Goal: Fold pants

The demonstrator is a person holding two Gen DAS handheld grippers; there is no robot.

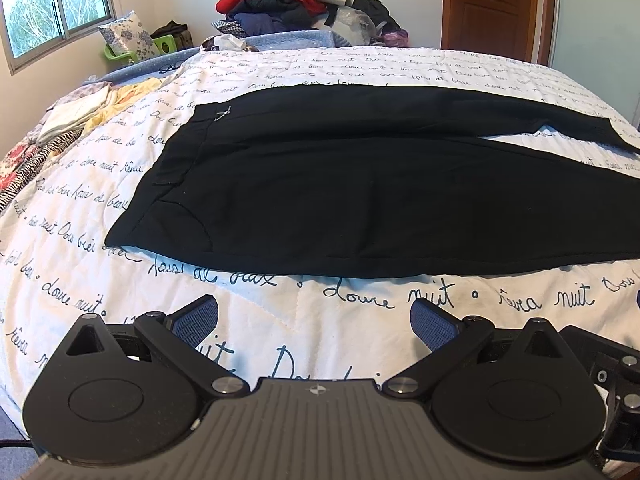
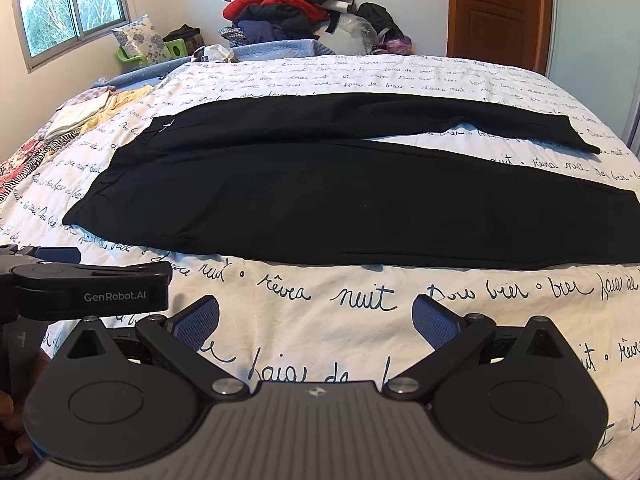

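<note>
Black pants (image 1: 360, 184) lie flat across the quilt (image 1: 280, 64) (waistband at the left, legs spread toward the right). Near the pants' front edge, the left gripper (image 1: 315, 320) and right gripper (image 2: 316, 318) hover with jaws wide, holding nothing. A clothes pile (image 1: 288, 0) sits beyond the pants.

I see the bed (image 1: 304, 340) covered with a white quilt (image 2: 360, 312) printed with dark handwritten words. On it the black pants (image 1: 360, 192) lie flat, waistband to the left, the two legs spread apart. Some folded clothes (image 1: 80, 116) lie at the left edge.
</note>
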